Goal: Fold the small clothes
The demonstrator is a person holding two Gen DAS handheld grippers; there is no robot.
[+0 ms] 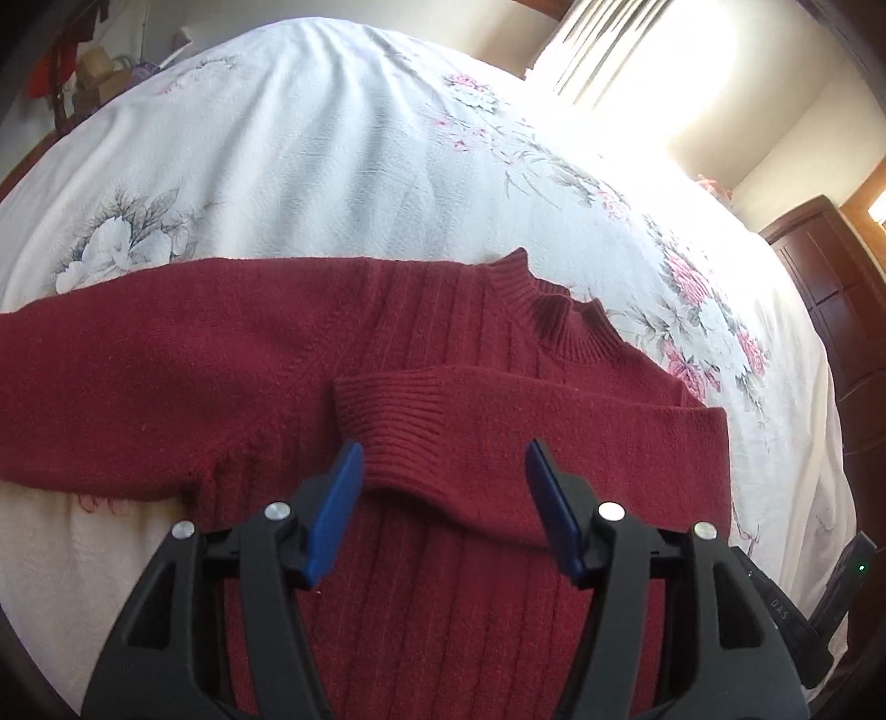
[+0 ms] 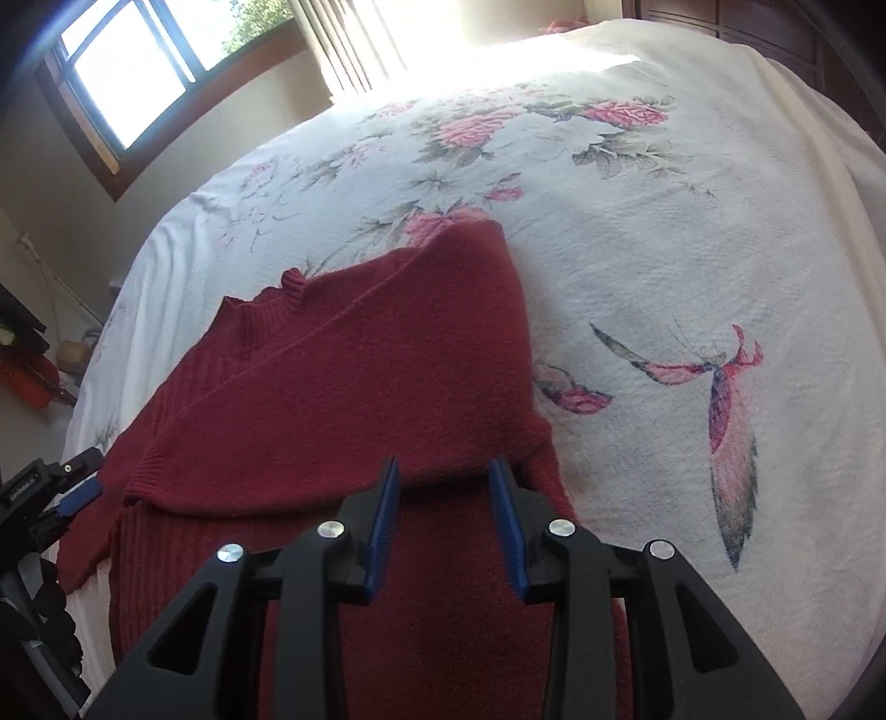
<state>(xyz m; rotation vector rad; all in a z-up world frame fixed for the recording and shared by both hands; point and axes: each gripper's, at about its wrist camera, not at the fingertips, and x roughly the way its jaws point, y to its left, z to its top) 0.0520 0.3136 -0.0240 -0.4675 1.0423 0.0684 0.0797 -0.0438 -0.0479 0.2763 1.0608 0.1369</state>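
A dark red knit sweater (image 1: 432,354) lies flat on the bed, collar (image 1: 554,315) pointing away. Its right sleeve is folded across the chest, the ribbed cuff (image 1: 387,415) ending near the middle; the left sleeve (image 1: 111,376) stretches out straight to the left. My left gripper (image 1: 443,459) hovers open just above the folded cuff, nothing between its blue pads. In the right wrist view the sweater (image 2: 360,399) fills the centre, and my right gripper (image 2: 443,471) stands open over the folded sleeve's lower edge. The left gripper's blue tip (image 2: 83,493) shows at the far left.
A white bedspread (image 1: 332,166) with printed pink flowers covers the bed (image 2: 664,249). A bright curtained window (image 1: 637,50) lies beyond the far edge, dark wooden furniture (image 1: 830,266) at the right, and cluttered items (image 1: 83,72) at the far left.
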